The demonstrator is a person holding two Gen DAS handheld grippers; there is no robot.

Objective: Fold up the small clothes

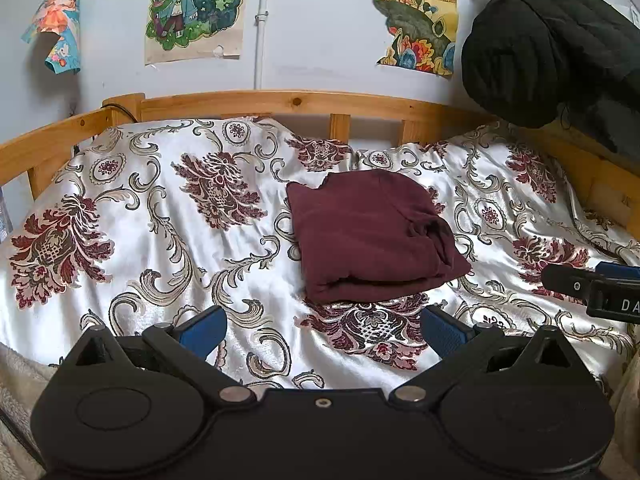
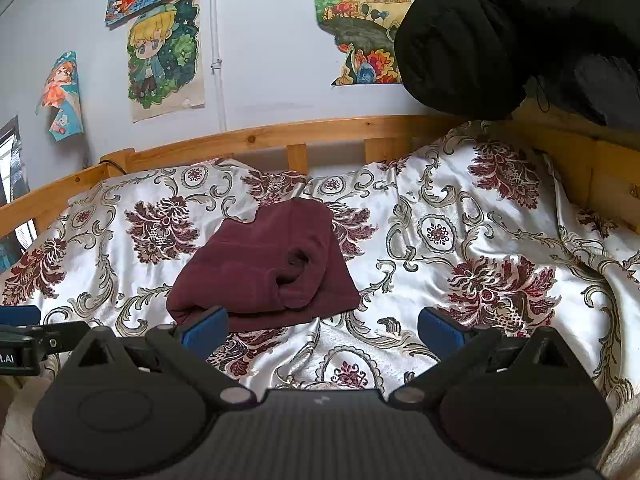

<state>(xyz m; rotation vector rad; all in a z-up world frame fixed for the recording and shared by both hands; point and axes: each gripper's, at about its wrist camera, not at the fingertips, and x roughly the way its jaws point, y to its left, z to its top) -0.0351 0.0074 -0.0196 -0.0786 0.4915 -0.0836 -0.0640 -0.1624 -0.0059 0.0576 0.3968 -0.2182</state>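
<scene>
Folded maroon garment (image 1: 370, 236) lies just beyond the wide-spread left hand-held gripper (image 1: 322, 332).

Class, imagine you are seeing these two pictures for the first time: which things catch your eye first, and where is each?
First comes the folded maroon garment, lying mid-bed on the shiny white bedspread with dark red floral swirls. Next, the bright cartoon drawings on the pale wall above the wooden bed rail. In the foreground, the left tool and right tool both gape open, holding nothing.

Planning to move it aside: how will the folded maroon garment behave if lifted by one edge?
The garment looks soft and layered, so it would probably droop and unfold. The bedspread looks glossy, so a push may slide it.
</scene>
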